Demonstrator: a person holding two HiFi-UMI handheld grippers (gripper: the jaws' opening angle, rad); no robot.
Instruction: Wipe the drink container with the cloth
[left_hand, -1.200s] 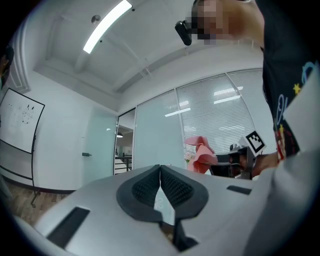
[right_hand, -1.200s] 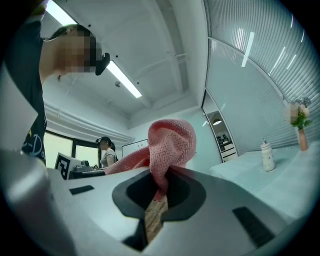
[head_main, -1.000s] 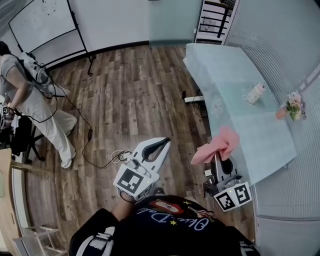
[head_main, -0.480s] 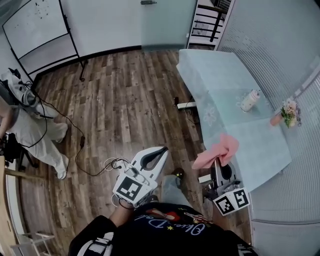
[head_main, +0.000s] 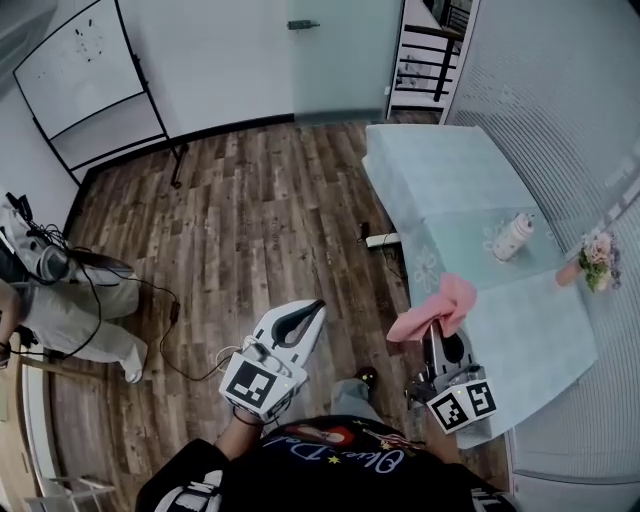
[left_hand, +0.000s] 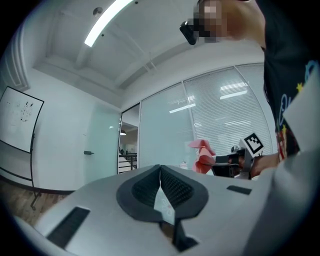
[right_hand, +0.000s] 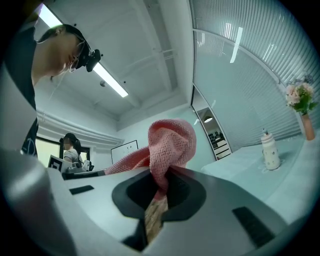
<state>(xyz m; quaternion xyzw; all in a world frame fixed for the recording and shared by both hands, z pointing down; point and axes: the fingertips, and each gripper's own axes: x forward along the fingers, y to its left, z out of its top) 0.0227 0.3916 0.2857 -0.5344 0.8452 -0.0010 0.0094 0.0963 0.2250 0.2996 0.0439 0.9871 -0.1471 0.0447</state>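
Observation:
A white drink bottle (head_main: 511, 237) (right_hand: 270, 151) stands upright on the pale blue table (head_main: 440, 180), far side from me. My right gripper (head_main: 432, 330) (right_hand: 161, 181) is shut on a pink cloth (head_main: 433, 309) (right_hand: 167, 145), held in the air at the table's near edge, well short of the bottle. My left gripper (head_main: 307, 314) (left_hand: 160, 172) is shut with nothing in it, raised over the wooden floor to the left of the table. The pink cloth (left_hand: 202, 155) also shows in the left gripper view.
A small vase of flowers (head_main: 594, 258) (right_hand: 300, 105) stands at the table's right edge beyond the bottle. A whiteboard (head_main: 78, 67) on a stand is at the back left. A person (head_main: 60, 310) with cables is on the floor at the far left.
My view has shifted slightly; the table and bottle sit a little lower and further right in the picture. Both grippers keep their poses, the right one still holding the cloth.

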